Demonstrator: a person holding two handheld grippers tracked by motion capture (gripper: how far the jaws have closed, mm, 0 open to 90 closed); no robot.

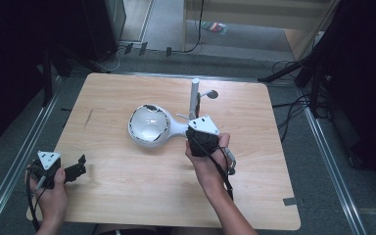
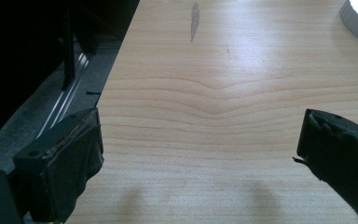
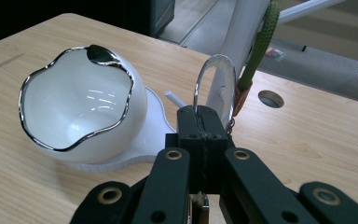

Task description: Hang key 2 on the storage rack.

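My left gripper (image 1: 73, 171) rests at the table's (image 1: 127, 196) near-left corner, jaws spread wide over bare wood, holding nothing. Mid-table sits the white bowl (image 1: 149, 126) with a chrome wavy rim, on a base joined to a white post (image 1: 194, 98). My right gripper (image 3: 204, 122) is just right of the bowl, jaws pressed together on what looks like a thin chrome-edged piece (image 3: 216, 81) by the post; I cannot tell for certain. My worry: pulling sideways could tip the stand or slip the grip.
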